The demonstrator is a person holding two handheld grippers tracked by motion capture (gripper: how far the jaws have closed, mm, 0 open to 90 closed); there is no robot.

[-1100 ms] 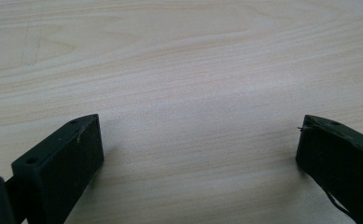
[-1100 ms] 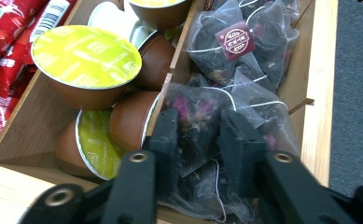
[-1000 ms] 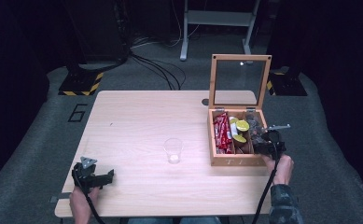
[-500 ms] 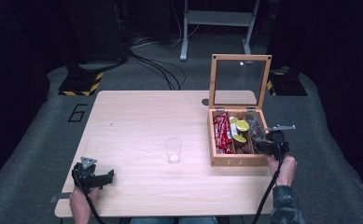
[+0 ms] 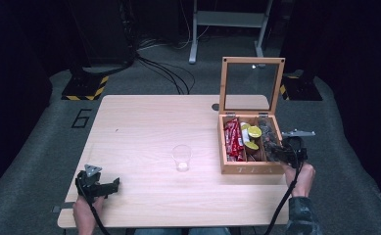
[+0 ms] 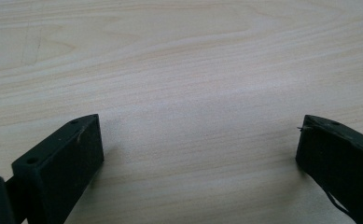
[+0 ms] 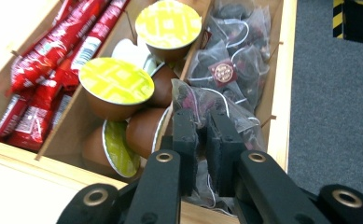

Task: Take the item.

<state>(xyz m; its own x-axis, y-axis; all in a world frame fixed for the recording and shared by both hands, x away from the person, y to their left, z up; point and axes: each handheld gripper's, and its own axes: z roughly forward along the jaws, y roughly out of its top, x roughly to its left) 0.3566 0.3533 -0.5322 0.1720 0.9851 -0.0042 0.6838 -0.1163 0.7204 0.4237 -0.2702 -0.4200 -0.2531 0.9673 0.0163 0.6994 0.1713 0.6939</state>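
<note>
Right gripper point(image 7: 202, 123) clamped on a clear mesh tea bag point(image 7: 207, 105) in the open wooden tea box point(image 7: 277, 93) (rightmost compartment). Left gripper point(image 6: 200, 144) jaws apart over the pale wooden table point(image 6: 193, 70).

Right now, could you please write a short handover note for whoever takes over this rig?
Right tongs: shut on a clear tea bag pouch in the right compartment of the open wooden tea box.
Left tongs: open, holding nothing, resting near the front left of the light wooden table.
Clear plastic cup: upright mid-table, left of the box.
Done: pouch gripped, lid up.
Left: lift the pouch out, probably to the cup; it is not yet clear of the box.
</note>
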